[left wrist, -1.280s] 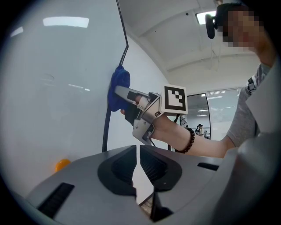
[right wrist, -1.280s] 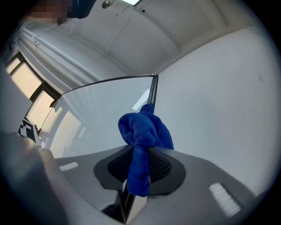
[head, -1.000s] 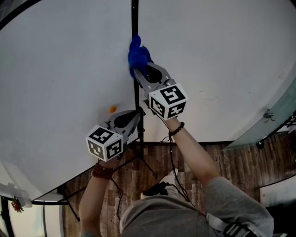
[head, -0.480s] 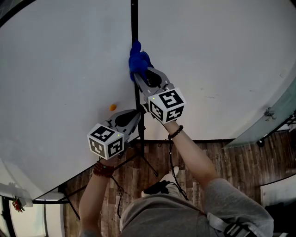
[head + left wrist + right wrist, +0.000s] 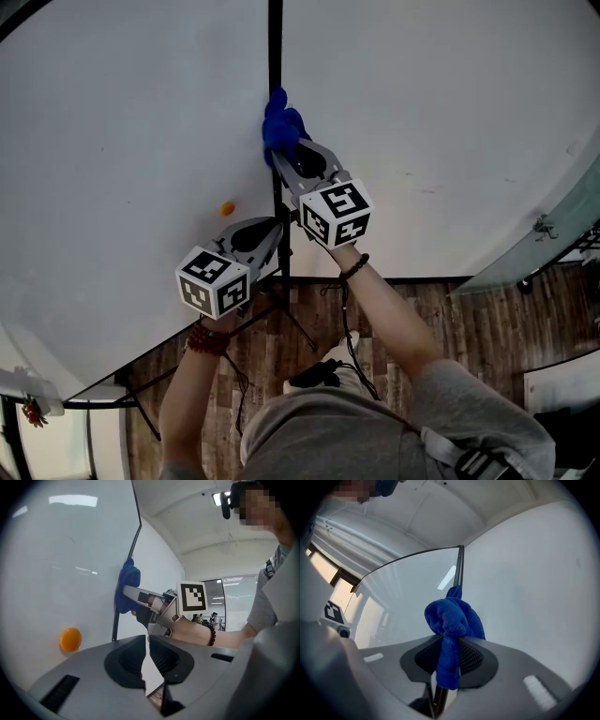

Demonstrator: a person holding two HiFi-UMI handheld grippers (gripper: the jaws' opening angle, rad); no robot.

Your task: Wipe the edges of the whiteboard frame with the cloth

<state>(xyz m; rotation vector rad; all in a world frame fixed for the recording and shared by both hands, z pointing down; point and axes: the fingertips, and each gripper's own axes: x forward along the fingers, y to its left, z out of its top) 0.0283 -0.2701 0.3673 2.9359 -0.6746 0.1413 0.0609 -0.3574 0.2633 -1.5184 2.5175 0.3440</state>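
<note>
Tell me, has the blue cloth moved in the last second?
Yes: the blue cloth slid down the black frame edge, closer to the level of the orange magnet.

The right gripper (image 5: pixel 289 150) drags the blue cloth (image 5: pixel 280 122) a short way along the black frame strip (image 5: pixel 275 37), back toward the person. The bundle now sits nearer the level of the orange dot (image 5: pixel 226 208) on the whiteboard (image 5: pixel 141 141) (most of that slide comes in the first half second, and after it there is hardly any). Its marker cube (image 5: pixel 336 214) ends up a little closer to the left gripper (image 5: pixel 277 227) than before.
</note>
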